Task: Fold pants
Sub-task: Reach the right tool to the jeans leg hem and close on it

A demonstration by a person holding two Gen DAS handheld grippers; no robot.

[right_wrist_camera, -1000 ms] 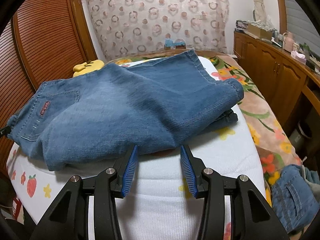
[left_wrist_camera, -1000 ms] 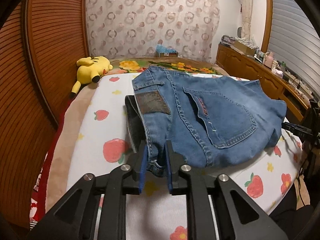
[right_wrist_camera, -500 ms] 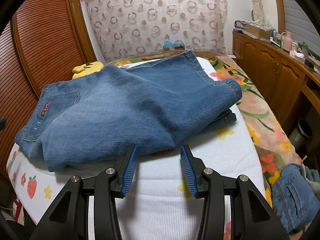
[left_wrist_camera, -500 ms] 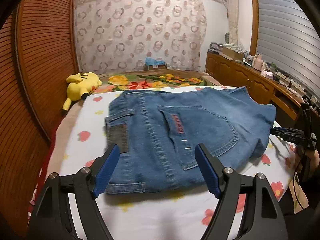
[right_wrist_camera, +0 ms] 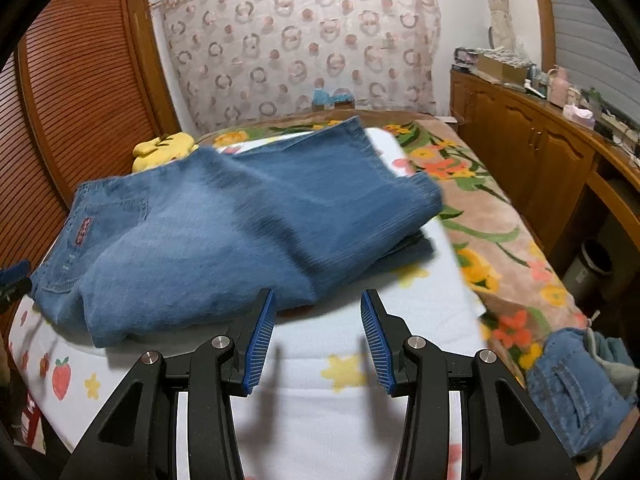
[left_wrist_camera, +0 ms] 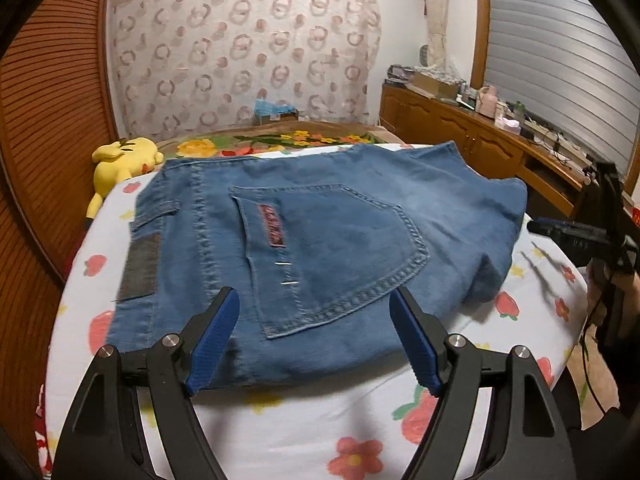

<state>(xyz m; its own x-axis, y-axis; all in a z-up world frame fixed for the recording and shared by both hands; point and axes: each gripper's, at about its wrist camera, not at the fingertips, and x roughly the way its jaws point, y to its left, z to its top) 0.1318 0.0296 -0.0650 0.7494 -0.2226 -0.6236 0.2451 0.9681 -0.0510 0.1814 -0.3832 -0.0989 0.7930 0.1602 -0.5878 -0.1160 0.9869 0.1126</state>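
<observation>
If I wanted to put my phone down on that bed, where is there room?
Bare strawberry-print sheet lies between the folded jeans and the near edge. The floral blanket on the right is also free. The jeans fill the middle; a yellow plush toy sits far left.

We're looking at our left gripper [left_wrist_camera: 314, 336]: black angular arms with triangular cut-outs, silver round screws, blue ribbed pads [left_wrist_camera: 210, 344]. Our right gripper [right_wrist_camera: 318, 338] matches it, black frame, silver screws, blue ridged pads [right_wrist_camera: 260, 344], though motion blur may be softening their texture.
</observation>
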